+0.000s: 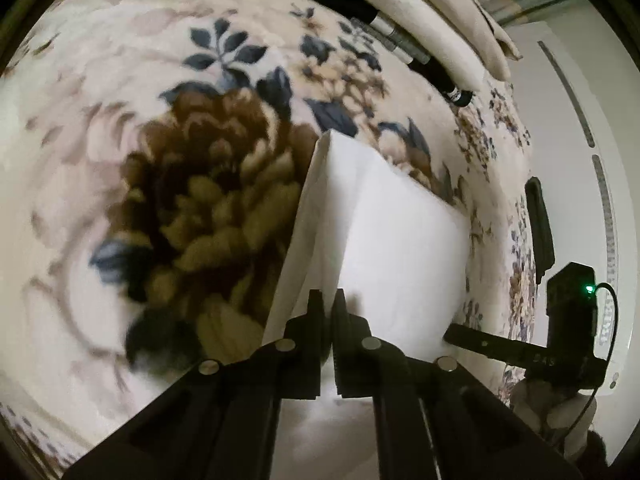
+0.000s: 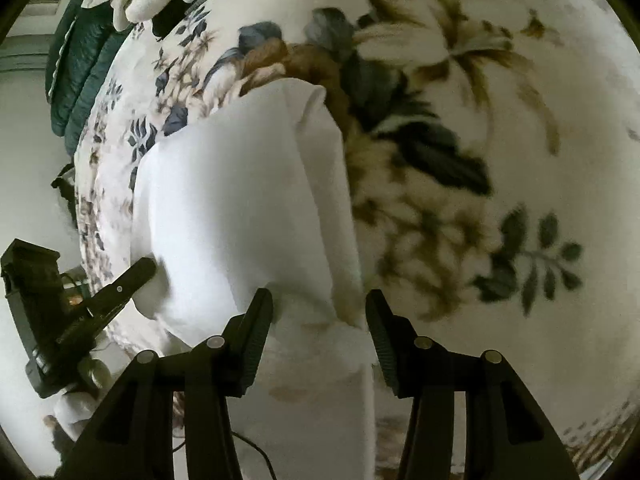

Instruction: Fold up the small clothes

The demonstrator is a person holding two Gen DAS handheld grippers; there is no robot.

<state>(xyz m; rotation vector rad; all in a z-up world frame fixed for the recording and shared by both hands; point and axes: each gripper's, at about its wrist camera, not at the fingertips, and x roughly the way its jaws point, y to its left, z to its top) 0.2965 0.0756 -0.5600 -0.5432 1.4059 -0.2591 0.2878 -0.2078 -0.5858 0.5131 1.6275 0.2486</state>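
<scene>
A small white garment [image 1: 384, 240] lies partly folded on a floral blanket [image 1: 160, 140]. My left gripper [image 1: 329, 300] is shut on the garment's near edge and lifts it into a ridge. In the right wrist view the same white garment [image 2: 240, 200] spreads ahead. My right gripper [image 2: 319, 300] is open, its jaws wide apart over the garment's near right edge, holding nothing. The left gripper [image 2: 148, 266] shows at the left of that view, pinching the cloth. The right gripper's finger [image 1: 472, 336] shows at the right in the left wrist view.
Folded cream and dark clothes [image 1: 420, 20] lie stacked at the far edge of the bed. A dark green quilted item [image 2: 84, 64] lies at the far left. The blanket's edge [image 1: 516, 200] drops off to a white floor.
</scene>
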